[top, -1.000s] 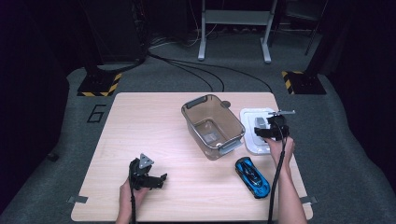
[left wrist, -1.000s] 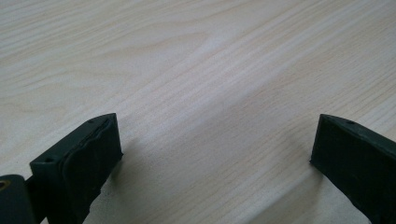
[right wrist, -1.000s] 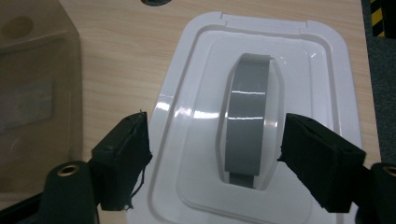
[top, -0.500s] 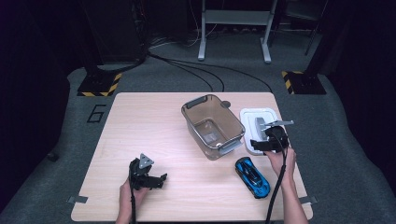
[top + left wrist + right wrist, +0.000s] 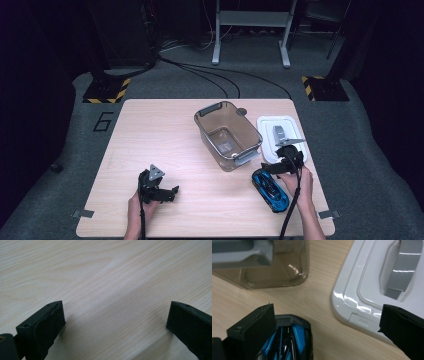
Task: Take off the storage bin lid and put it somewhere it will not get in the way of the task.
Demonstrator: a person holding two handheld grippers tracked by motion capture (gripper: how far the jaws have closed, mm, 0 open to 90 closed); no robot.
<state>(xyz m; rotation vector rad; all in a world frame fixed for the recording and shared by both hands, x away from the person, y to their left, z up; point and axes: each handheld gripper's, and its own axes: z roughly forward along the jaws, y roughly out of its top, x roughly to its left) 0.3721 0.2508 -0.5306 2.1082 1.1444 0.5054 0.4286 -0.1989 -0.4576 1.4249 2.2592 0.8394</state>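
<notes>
Bin (image 5: 228, 131) holds nothing (lid (image 5: 281, 135) off).

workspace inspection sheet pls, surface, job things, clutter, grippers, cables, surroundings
surface: pale wood table, bare under the left gripper.
job's things: blue toy car at the near right; clear brown bin open, mid-table; white lid flat beside the bin.
clutter: nothing seen.
grippers: left gripper open, low over the wood; right gripper open above the car's end.
cables: a black gripper cable runs along the right forearm; floor cables behind the table.
surroundings: grey floor, hazard-striped stand feet, a painted 6.
</notes>
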